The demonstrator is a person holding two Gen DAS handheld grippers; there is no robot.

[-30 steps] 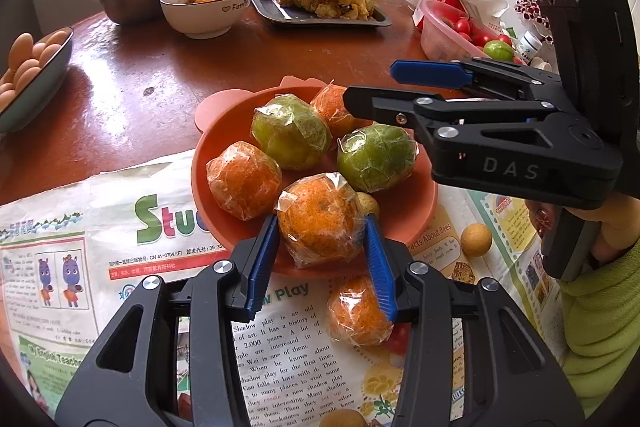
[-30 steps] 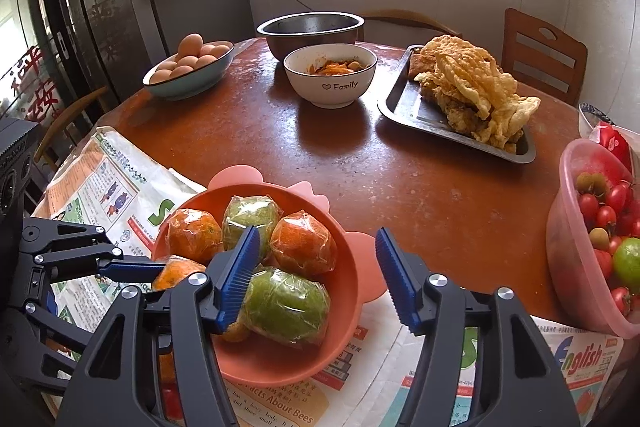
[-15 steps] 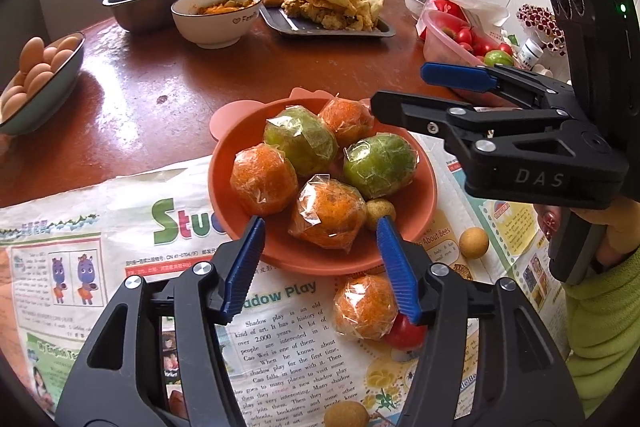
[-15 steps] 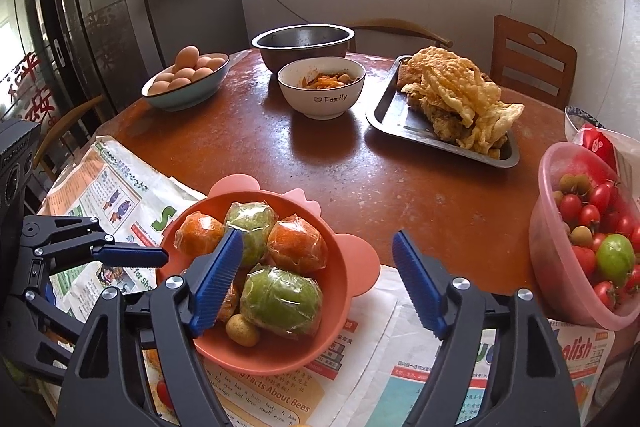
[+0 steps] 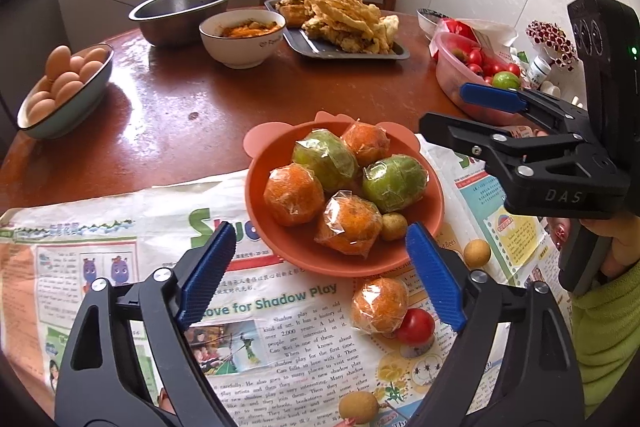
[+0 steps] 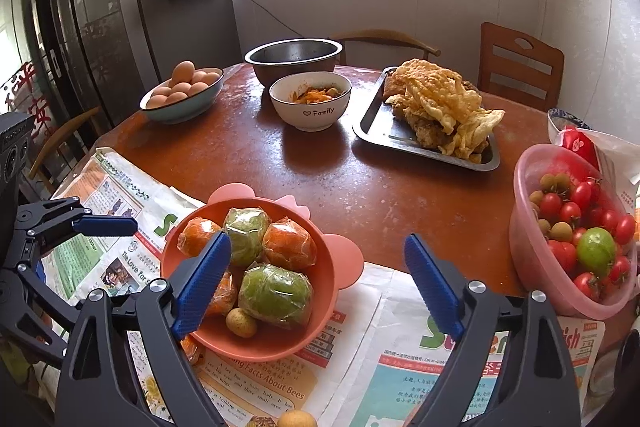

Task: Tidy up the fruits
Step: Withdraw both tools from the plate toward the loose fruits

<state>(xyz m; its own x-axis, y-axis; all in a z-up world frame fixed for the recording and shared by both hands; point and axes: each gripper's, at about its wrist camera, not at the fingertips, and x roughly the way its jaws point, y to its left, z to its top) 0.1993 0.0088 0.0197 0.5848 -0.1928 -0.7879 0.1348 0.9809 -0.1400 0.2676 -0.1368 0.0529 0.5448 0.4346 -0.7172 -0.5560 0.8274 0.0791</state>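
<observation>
An orange plate on newspaper holds several plastic-wrapped oranges and green fruits plus a small longan. My left gripper is open and empty, just in front of the plate. A wrapped orange, a cherry tomato and two longans lie loose on the newspaper. My right gripper is open and empty, above the plate's right edge; it also shows in the left wrist view.
A pink bowl of cherry tomatoes stands at the right. Farther back are a tray of fried food, a white bowl, a steel bowl and a bowl of eggs. Chairs stand behind the table.
My left gripper let go of the wrapped orange on the plate, opened wide and drew back. My right gripper also opened wider and rose a little.
</observation>
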